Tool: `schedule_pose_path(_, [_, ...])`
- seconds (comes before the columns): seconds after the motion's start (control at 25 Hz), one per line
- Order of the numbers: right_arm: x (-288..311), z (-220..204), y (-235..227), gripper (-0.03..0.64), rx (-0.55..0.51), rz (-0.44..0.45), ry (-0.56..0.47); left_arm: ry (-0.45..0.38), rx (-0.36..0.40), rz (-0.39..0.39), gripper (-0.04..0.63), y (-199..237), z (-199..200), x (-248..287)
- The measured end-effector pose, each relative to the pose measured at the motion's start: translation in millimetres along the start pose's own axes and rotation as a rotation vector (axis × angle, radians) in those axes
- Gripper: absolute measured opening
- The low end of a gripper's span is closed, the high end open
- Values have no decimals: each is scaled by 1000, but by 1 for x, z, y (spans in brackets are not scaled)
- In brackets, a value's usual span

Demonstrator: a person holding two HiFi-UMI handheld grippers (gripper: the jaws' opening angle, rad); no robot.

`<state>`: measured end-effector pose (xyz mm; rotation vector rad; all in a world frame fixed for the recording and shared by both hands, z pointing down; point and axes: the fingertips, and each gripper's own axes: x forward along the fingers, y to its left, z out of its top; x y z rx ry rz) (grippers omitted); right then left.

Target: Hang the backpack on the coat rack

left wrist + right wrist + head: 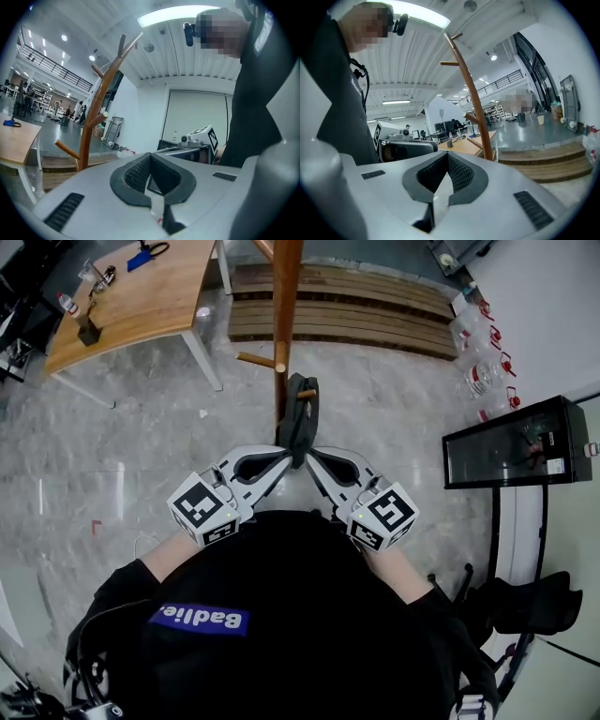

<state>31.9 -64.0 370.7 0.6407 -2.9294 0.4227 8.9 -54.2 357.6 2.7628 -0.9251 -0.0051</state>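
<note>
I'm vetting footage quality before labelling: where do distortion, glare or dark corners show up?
Left gripper view: fisheye bows the brown wooden coat rack, corners go black, the white ceiling light strip is blown out. Right gripper view: same bowing, black corners and glare. Head view: evenly lit, sharp, faint sheen on the grey marble floor.

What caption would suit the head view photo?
From above: left gripper and right gripper meet at a black strap beside the wooden coat rack.

L gripper (284,460) and R gripper (315,456) angle inward, tips nearly meeting, both tilted up. My jaws are pressed together on each, nothing btwn the pads. Forearms (161,557) trail straight behind the jaws.
</note>
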Motion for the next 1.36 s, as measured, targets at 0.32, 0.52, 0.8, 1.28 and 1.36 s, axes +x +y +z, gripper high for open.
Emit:
schedule_pose_path(0.32, [-12,-10,4,5,-55,-6,8,27,-1,21,0,-14,-15,10])
schedule_pose_path(0.52, [-13,-12,8,5,-50,5,14,40,-1,26,0,-21,-20,8])
schedule_pose_path(0.8, [-12,-14,16,5,-53,32,25,49,3,32,0,-26,-22,4])
schedule_pose_path(1.28, [-11,-18,28,5,-41,49,29,56,6,52,0,-29,-23,-8])
schedule_pose_path(1.36, [-10,-19,30,5,-40,53,33,56,6,56,0,-28,-22,-11])
